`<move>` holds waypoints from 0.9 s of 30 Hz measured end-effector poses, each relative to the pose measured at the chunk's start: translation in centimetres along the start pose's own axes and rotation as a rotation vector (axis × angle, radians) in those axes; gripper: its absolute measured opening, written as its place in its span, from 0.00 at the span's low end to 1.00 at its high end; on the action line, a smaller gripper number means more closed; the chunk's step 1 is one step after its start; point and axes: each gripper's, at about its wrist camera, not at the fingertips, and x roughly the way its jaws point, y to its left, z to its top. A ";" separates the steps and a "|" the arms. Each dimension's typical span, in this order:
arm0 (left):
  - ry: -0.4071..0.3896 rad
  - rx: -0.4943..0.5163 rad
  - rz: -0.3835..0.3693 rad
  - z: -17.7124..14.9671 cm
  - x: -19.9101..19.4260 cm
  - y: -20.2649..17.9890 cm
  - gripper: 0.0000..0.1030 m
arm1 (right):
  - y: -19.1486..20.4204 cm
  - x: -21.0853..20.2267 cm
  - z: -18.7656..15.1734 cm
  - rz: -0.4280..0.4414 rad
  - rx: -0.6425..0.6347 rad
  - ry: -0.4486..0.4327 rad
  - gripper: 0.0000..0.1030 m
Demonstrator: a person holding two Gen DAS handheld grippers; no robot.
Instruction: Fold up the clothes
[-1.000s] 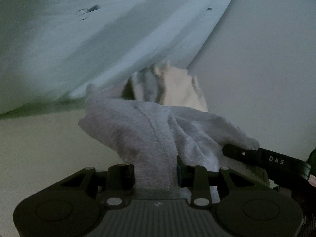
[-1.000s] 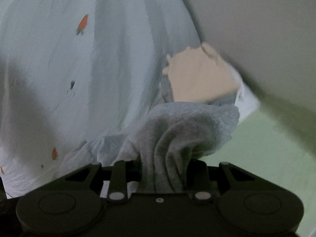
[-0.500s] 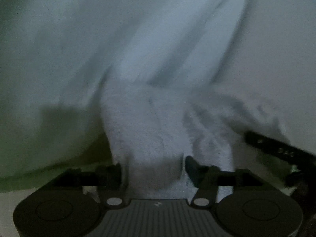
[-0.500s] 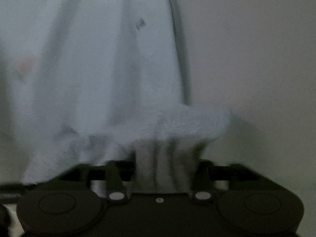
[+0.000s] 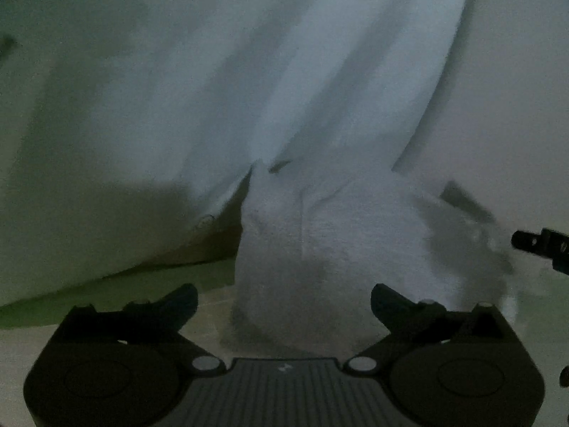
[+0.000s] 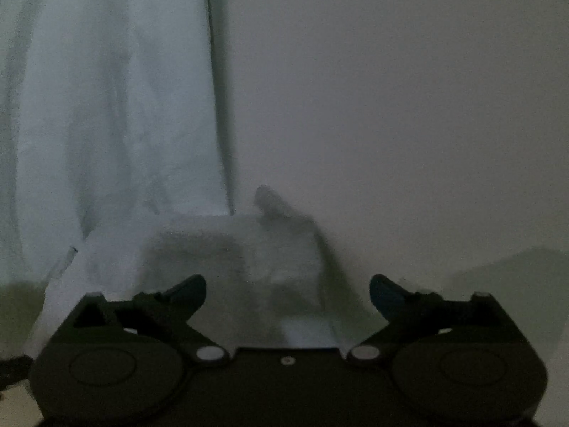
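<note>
Grey garment (image 5: 320,249) lying loose between both just-opened hand-held grippers, left (image 5: 283,295), right (image 6: 287,286), jaws spread wide

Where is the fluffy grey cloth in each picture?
Left wrist: the grey cloth sits low in the middle, between the open fingers of the left gripper, which have just been opening.
Right wrist: it sits low, left of middle, ahead of the right gripper, also just opened.
Shared landmark: the pale blue sheet hanging behind the cloth.
</note>
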 end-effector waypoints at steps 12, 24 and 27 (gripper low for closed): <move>-0.037 0.020 -0.028 -6.8 -14.1 -0.2 1.00 | -0.3 -15.5 -9.2 0.080 0.010 -0.002 1.00; -0.015 0.097 -0.005 -12.5 -20.3 0.1 1.00 | -0.3 -24.4 -15.7 0.071 0.003 0.051 1.00; -0.014 0.102 -0.018 -13.3 -21.6 0.1 1.00 | -0.3 -25.9 -16.3 0.074 0.014 0.056 1.00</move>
